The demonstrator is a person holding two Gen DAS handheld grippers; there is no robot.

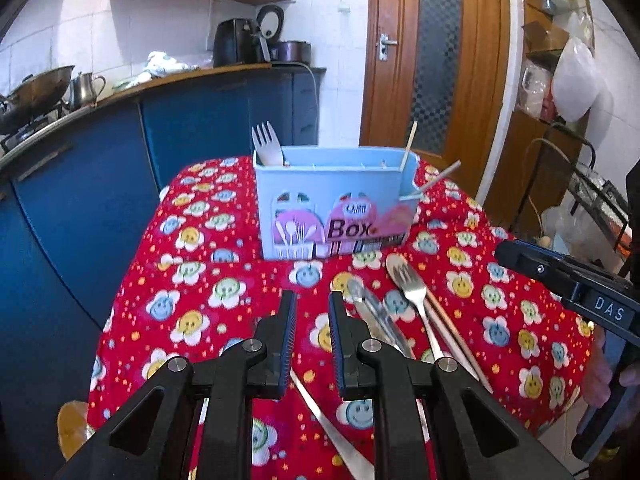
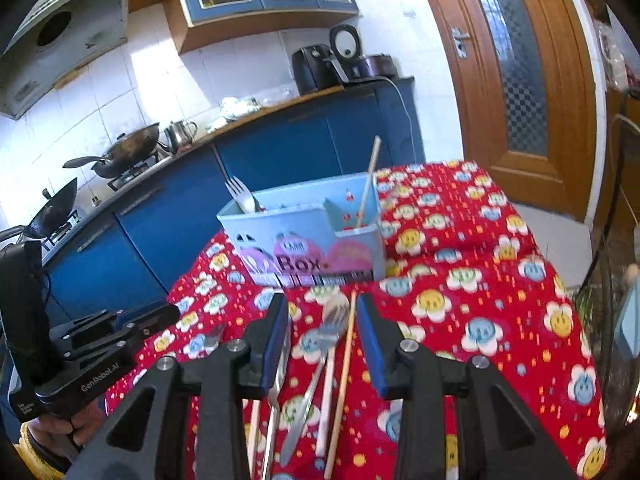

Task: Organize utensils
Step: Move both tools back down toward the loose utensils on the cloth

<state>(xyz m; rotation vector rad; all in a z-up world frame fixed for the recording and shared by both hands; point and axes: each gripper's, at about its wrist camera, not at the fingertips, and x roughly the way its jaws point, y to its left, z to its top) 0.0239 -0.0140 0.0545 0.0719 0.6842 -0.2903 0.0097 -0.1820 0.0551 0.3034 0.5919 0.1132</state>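
Observation:
A light-blue utensil box (image 1: 332, 208) stands on the red flowered tablecloth (image 1: 192, 280); it also shows in the right wrist view (image 2: 308, 232). A fork (image 1: 266, 142) stands in its left compartment and a chopstick (image 1: 410, 144) in its right one. Loose utensils lie in front of the box: a metal fork (image 1: 416, 296), a spoon, chopsticks and a knife (image 1: 376, 316). My left gripper (image 1: 313, 300) is open and empty, just left of them. My right gripper (image 2: 323, 308) is open above the fork (image 2: 332, 328) and a chopstick (image 2: 344, 368).
Blue kitchen cabinets (image 1: 100, 184) with a stove and woks (image 2: 128, 148) run along the left. A wooden door (image 1: 436, 56) stands behind the table. A metal rack (image 1: 592, 184) stands at the right. The table edge drops off at left and right.

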